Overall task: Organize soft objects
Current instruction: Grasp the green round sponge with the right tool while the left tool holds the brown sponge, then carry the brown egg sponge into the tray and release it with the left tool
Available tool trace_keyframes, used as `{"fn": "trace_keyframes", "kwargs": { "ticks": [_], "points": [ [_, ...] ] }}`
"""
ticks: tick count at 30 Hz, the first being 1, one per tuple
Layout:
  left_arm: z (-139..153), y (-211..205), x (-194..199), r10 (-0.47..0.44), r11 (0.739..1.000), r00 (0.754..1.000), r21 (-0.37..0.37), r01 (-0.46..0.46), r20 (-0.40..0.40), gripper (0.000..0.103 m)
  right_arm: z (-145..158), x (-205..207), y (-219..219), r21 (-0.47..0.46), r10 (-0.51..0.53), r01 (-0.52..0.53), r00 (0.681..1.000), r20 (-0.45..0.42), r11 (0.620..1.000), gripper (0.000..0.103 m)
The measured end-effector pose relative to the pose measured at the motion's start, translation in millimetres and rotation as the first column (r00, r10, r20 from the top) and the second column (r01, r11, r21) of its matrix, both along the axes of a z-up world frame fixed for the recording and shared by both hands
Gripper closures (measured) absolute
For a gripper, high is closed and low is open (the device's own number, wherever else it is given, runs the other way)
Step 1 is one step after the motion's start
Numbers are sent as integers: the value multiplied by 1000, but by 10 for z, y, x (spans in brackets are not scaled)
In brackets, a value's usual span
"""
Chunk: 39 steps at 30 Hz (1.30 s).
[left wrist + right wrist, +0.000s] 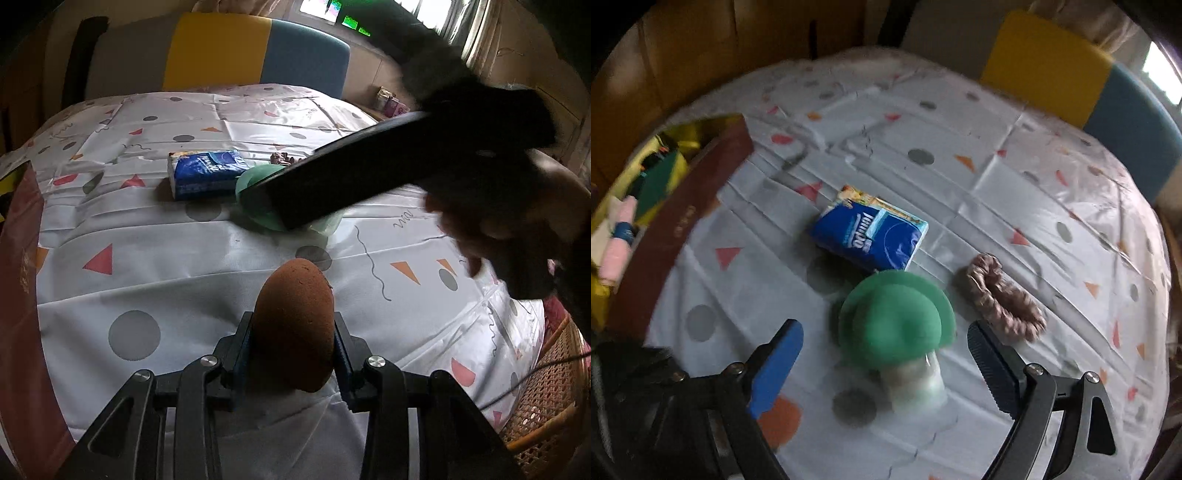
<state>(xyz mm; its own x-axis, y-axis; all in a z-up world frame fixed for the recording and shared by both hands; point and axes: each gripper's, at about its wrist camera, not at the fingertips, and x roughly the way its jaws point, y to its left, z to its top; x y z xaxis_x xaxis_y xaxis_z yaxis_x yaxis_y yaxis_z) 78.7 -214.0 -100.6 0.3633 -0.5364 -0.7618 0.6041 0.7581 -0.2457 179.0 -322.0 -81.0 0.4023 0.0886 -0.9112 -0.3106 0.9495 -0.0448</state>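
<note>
My left gripper is shut on a brown egg-shaped sponge, held above the patterned tablecloth. My right gripper is open, its fingers on either side of a green mushroom-shaped soft toy with a pale stem that lies on the table. The toy also shows in the left wrist view, partly hidden by the right gripper's black body. A blue tissue pack lies just beyond the toy, and shows in the left wrist view. A brown scrunchie lies to its right.
A brown-walled box with a gold lining holds several soft items at the table's left edge; its wall shows in the left wrist view. A yellow and blue chair back stands behind the table. A wicker chair is at the right.
</note>
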Motion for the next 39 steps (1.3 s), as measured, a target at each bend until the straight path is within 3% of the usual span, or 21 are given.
{"fn": "trace_keyframes", "kwargs": {
  "ticks": [1, 2, 6, 12, 17, 28, 39],
  "points": [
    [-1, -1, 1, -1, 1000, 1000, 0, 1, 0, 63, -51, 50, 5, -8, -6, 6, 1000, -13, 1000, 22],
    [-1, 0, 3, -1, 1000, 1000, -1, 1, -1, 63, -108, 90, -4, -17, -18, 18, 1000, -22, 1000, 47],
    [-6, 17, 17, -2, 1000, 1000, -11, 1, -6, 63, -103, 24, -97, 38, -85, 86, 996, -5, 996, 54],
    [10, -12, 3, 4, 1000, 1000, 0, -4, 0, 65, -20, -428, -298, 49, -224, 224, 974, -18, 973, 53],
    [92, -72, -79, 0, 999, 999, 48, -2, 46, 66, -163, -821, -484, 72, -341, 342, 940, -20, 937, 53],
    [267, 81, -151, 57, 994, 994, 84, -65, 91, 67, -233, -827, -636, 142, -364, 366, 930, -47, 919, 50],
    [757, 324, -315, 97, 994, 978, 41, -106, 186, 67, -269, -830, -606, 151, -350, 353, 936, -44, 923, 50]
  ]
}}
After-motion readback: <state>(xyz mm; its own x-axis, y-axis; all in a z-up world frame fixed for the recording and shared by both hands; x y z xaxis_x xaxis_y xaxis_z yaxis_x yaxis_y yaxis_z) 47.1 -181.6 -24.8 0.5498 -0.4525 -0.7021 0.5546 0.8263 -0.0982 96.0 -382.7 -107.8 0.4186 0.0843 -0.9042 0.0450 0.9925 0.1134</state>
